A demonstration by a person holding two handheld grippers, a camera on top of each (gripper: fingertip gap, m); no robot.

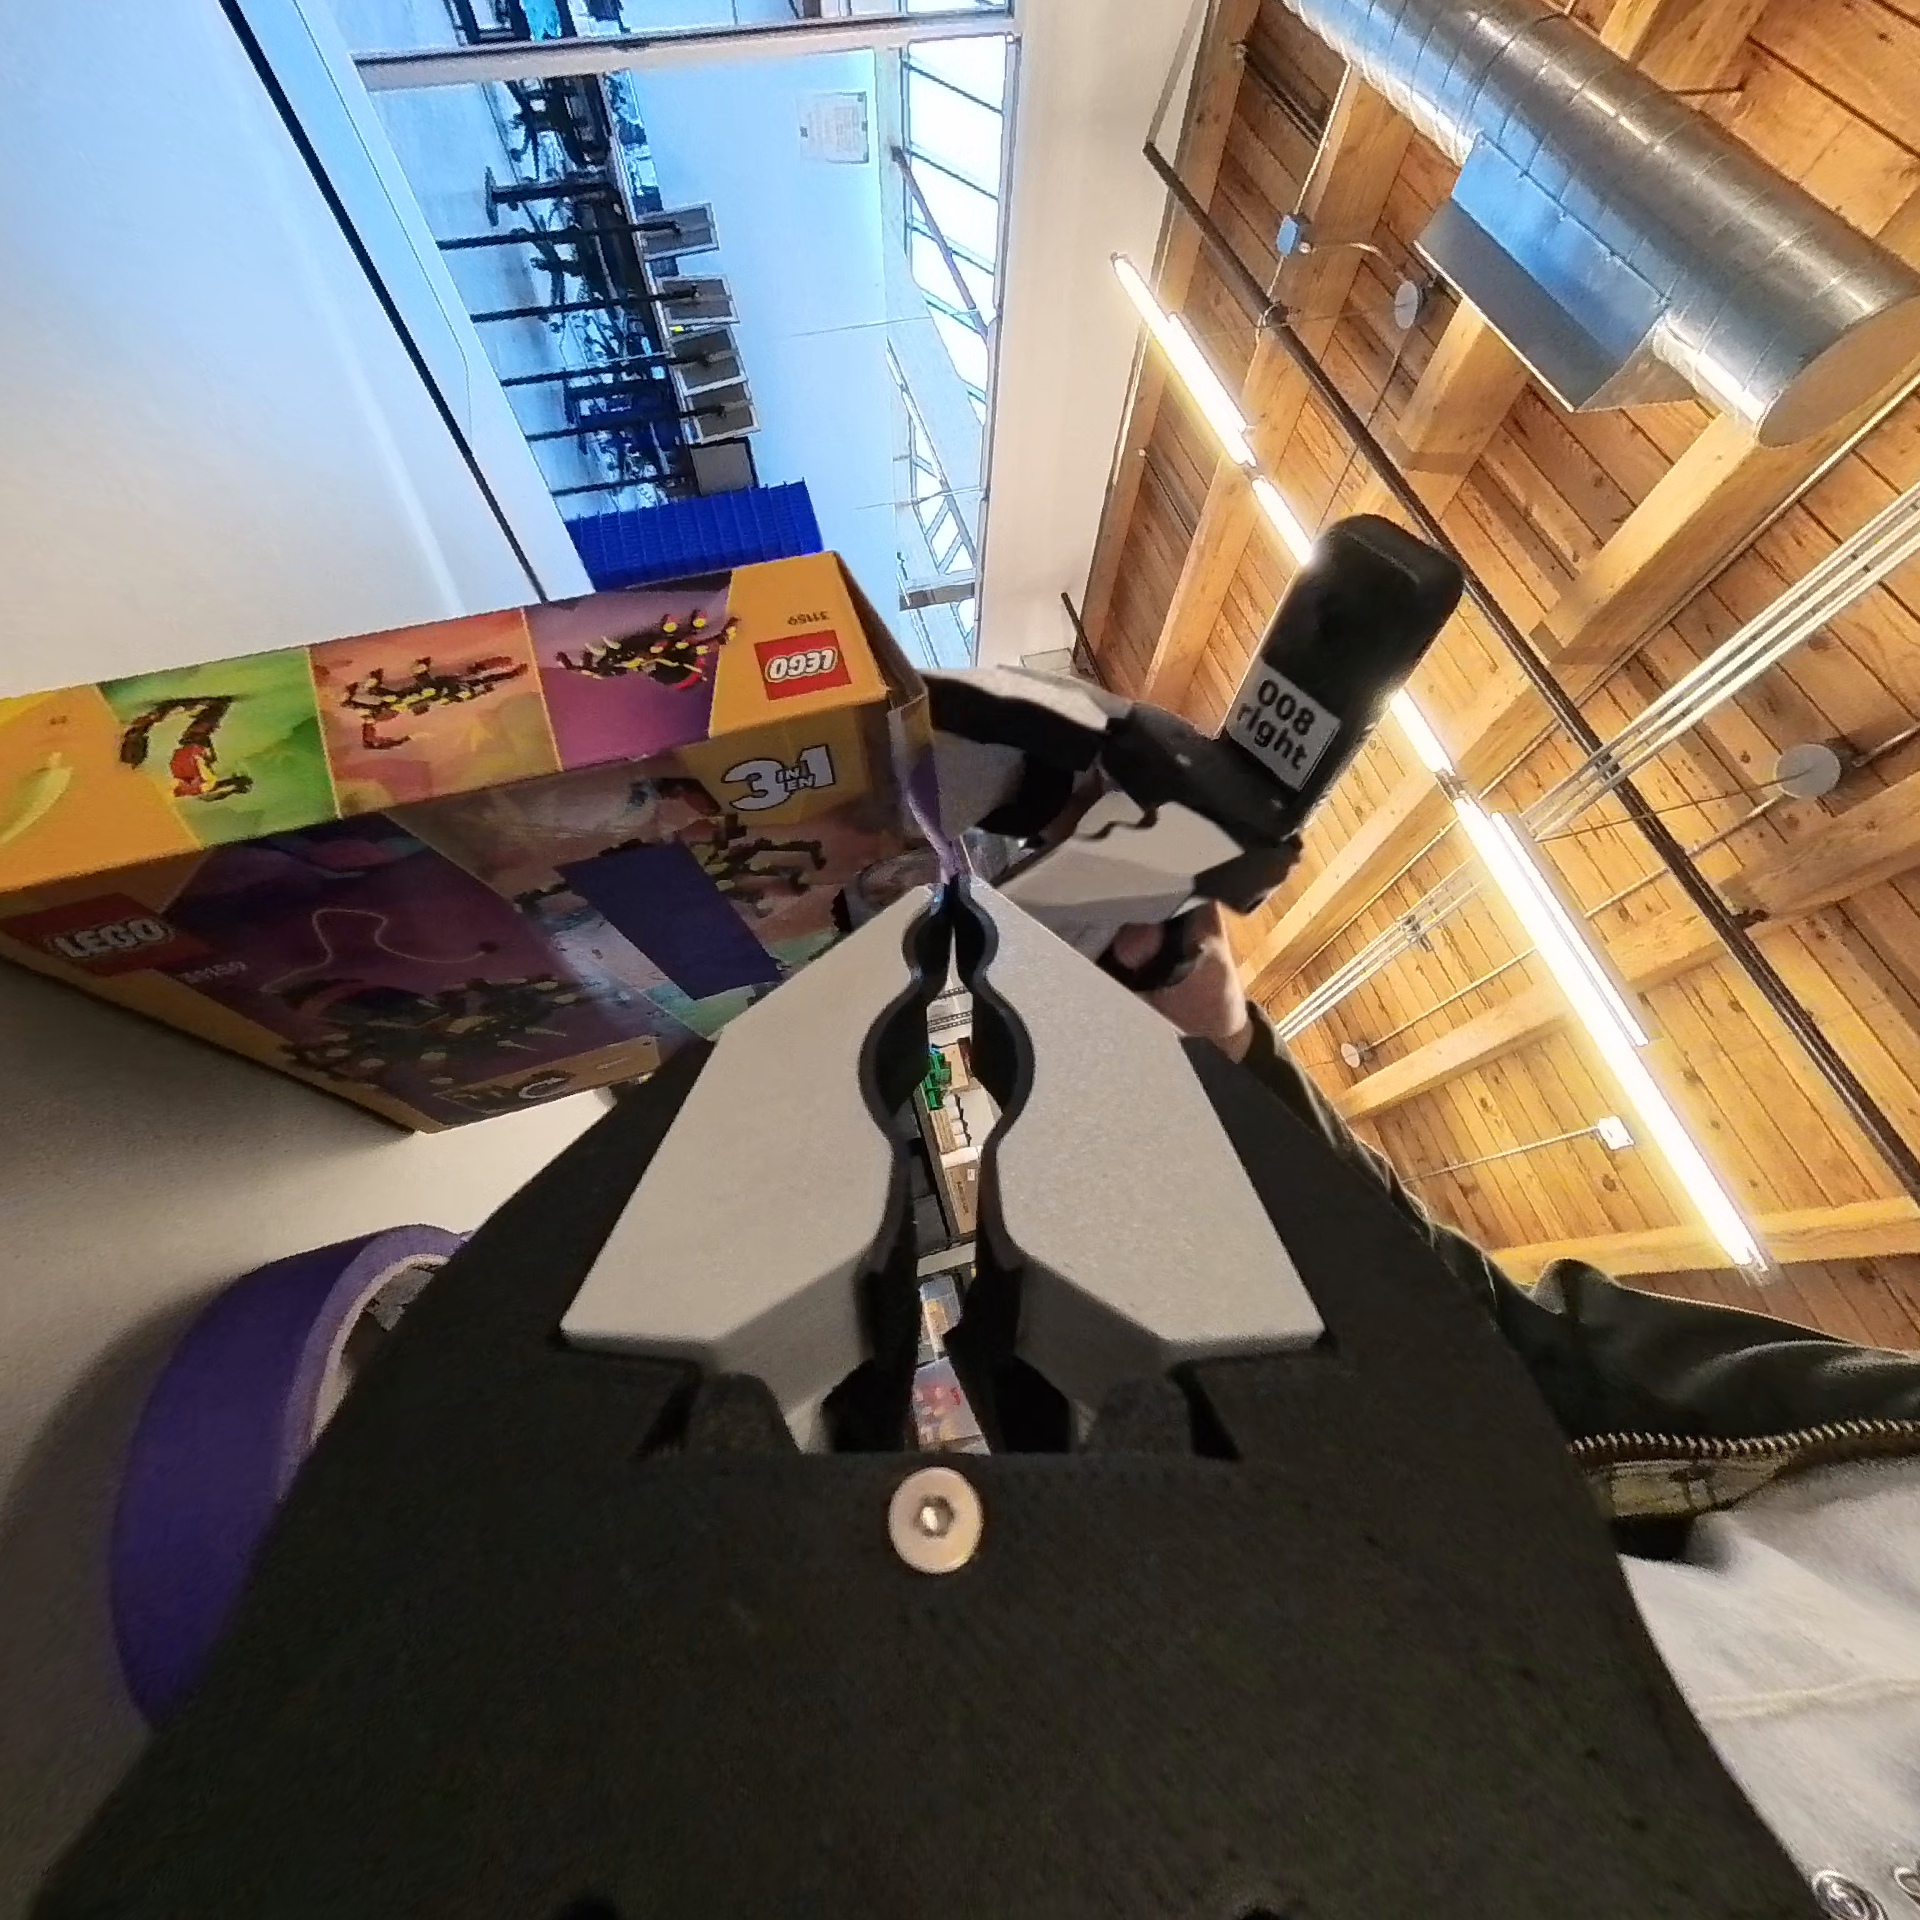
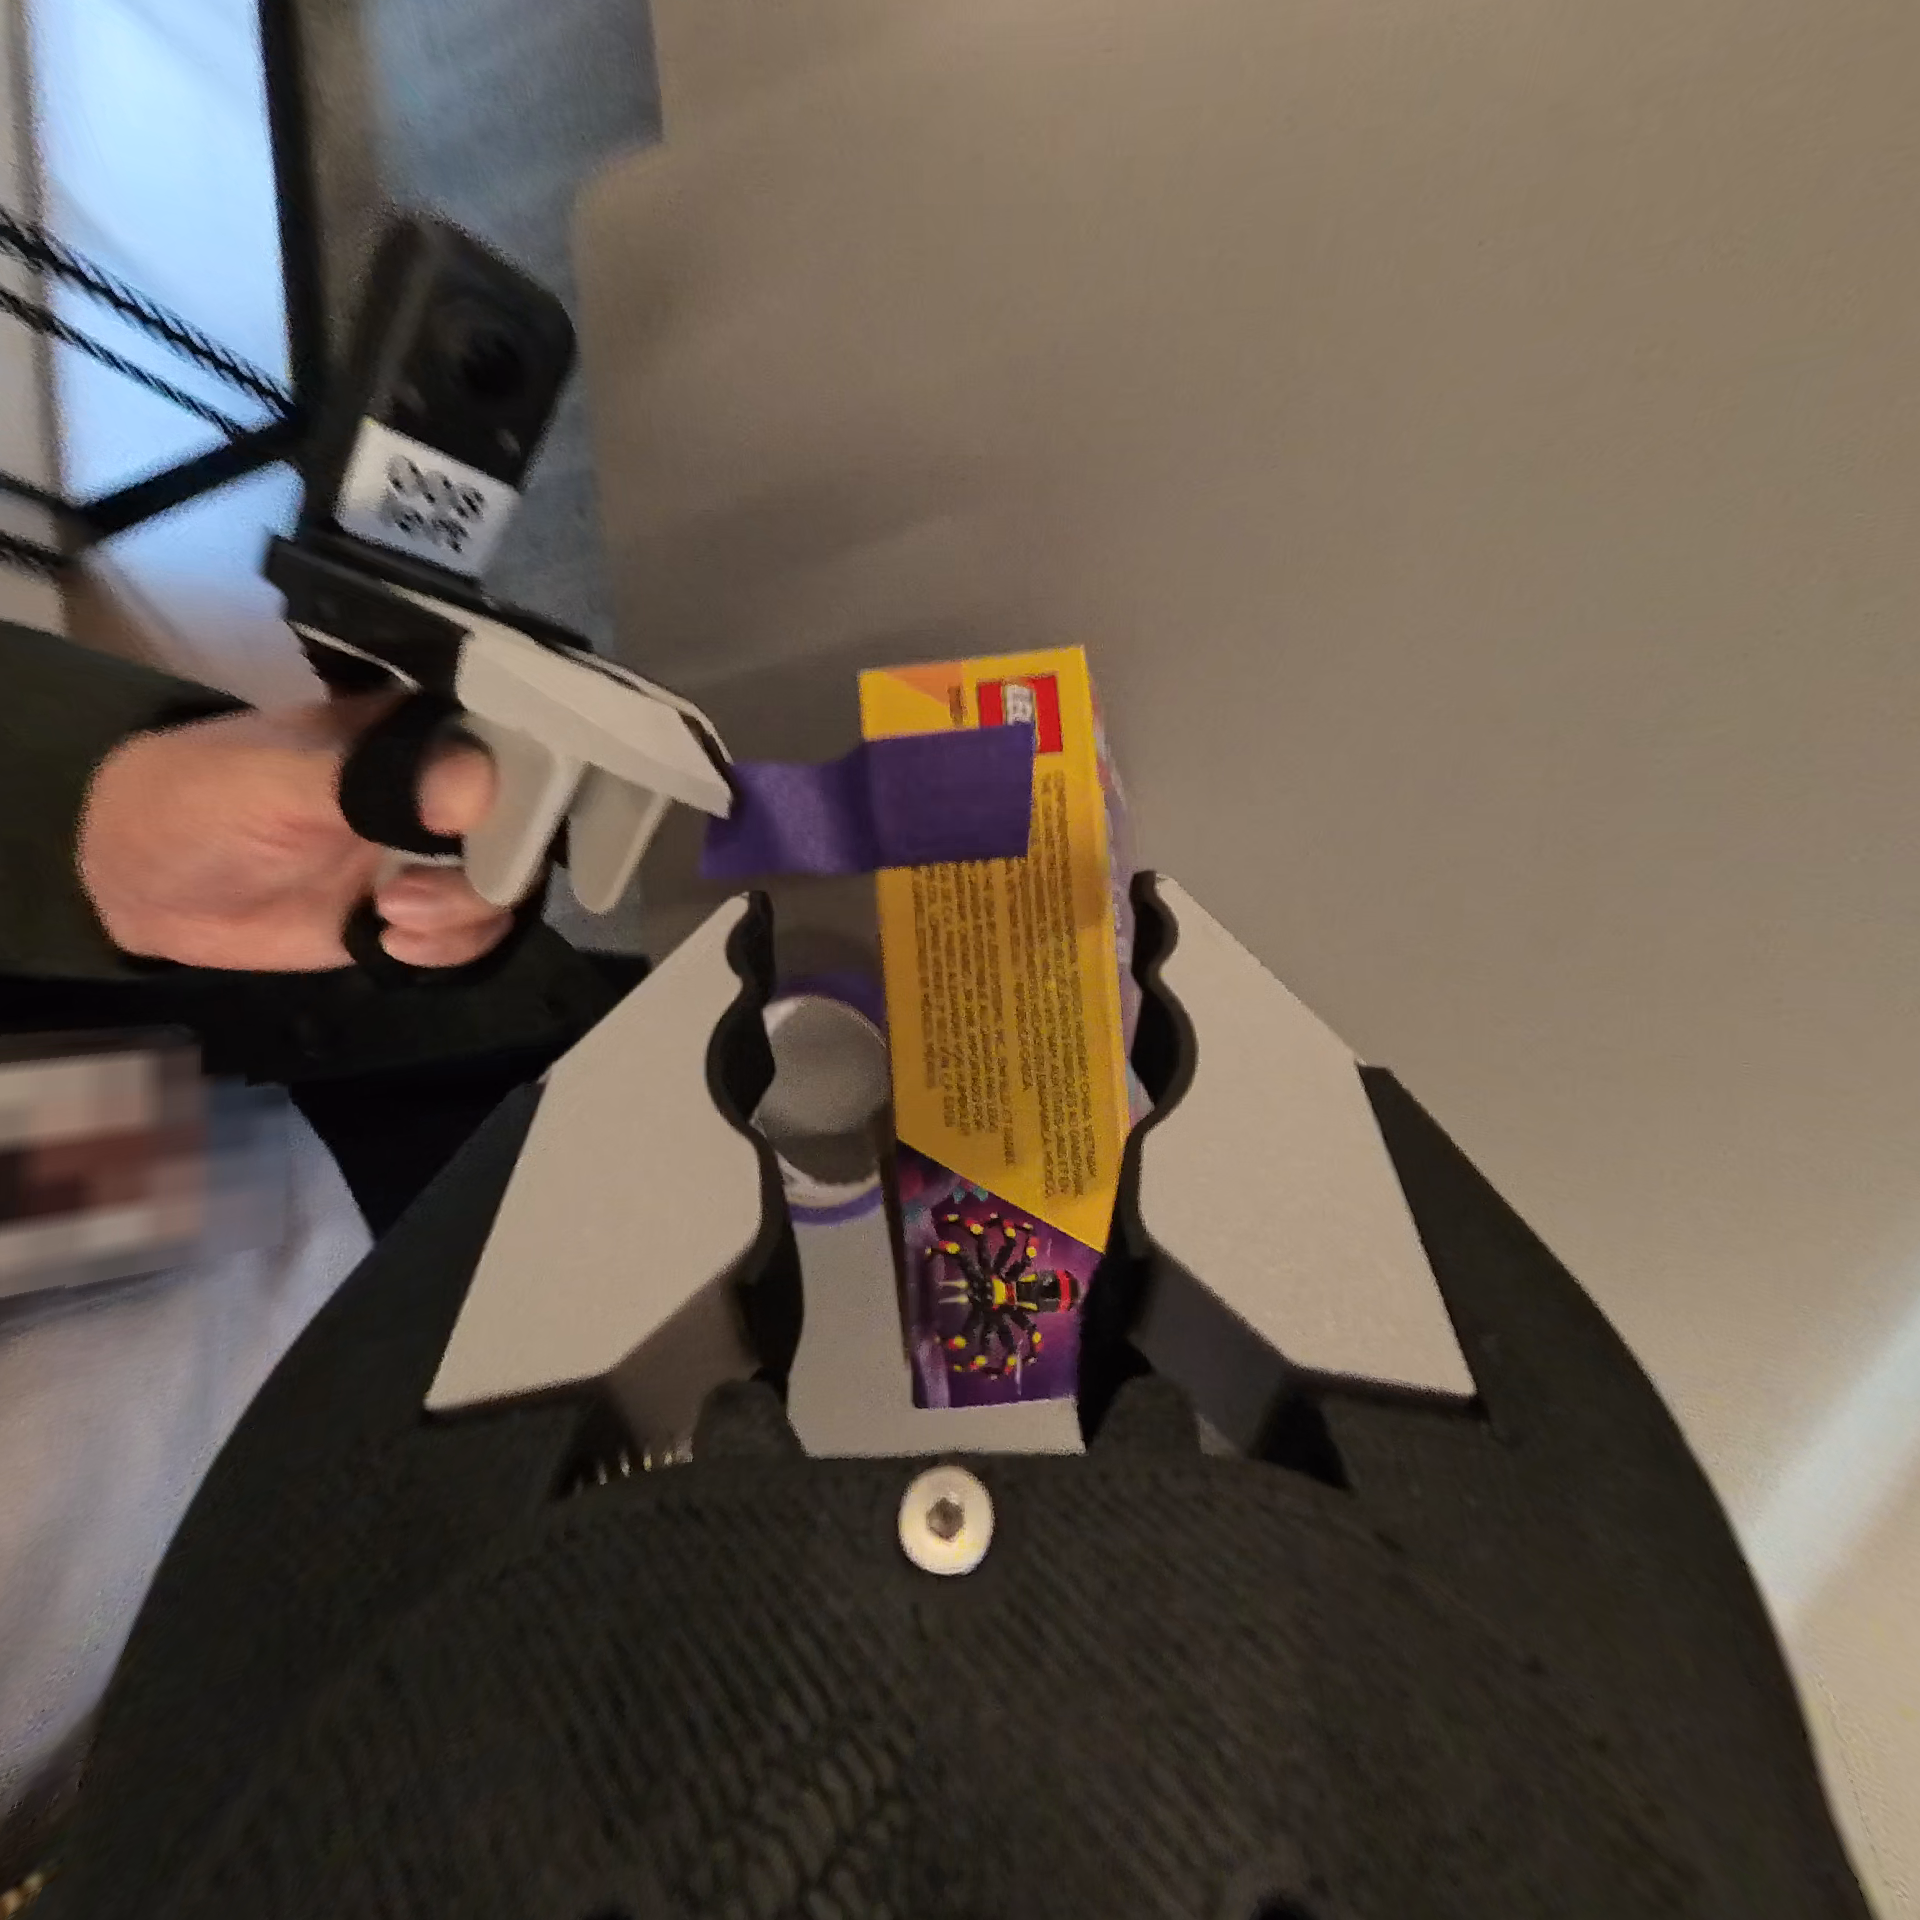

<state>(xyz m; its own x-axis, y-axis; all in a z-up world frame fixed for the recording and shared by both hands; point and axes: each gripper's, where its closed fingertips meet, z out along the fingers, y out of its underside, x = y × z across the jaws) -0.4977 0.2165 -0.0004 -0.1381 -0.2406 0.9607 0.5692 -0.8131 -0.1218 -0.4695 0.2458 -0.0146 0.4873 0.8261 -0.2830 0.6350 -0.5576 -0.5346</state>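
My left gripper [image 1: 951, 902] is shut on the free end of a purple tape strip [image 2: 831, 816]. The strip's other end is stuck on the end of a colourful toy-brick box [image 2: 1003, 1039]. The box [image 1: 436, 790] lies on a grey table [image 1: 156, 1164]. My right gripper [image 2: 945, 920] is open with its jaws on either side of the box end; the left jaw stands clear of it. In the left wrist view the right gripper [image 1: 977, 800] shows at the box end. In the right wrist view the left gripper [image 2: 722, 795] shows at the left, held by a hand [image 2: 239, 831].
A purple tape roll [image 1: 239, 1455] lies on the table beside the box, close under my left gripper; it also shows between my right fingers [image 2: 821, 1091]. A person's dark sleeve [image 1: 1558, 1309] is at the right. A wooden ceiling with ducts and lights [image 1: 1558, 623] is beyond.
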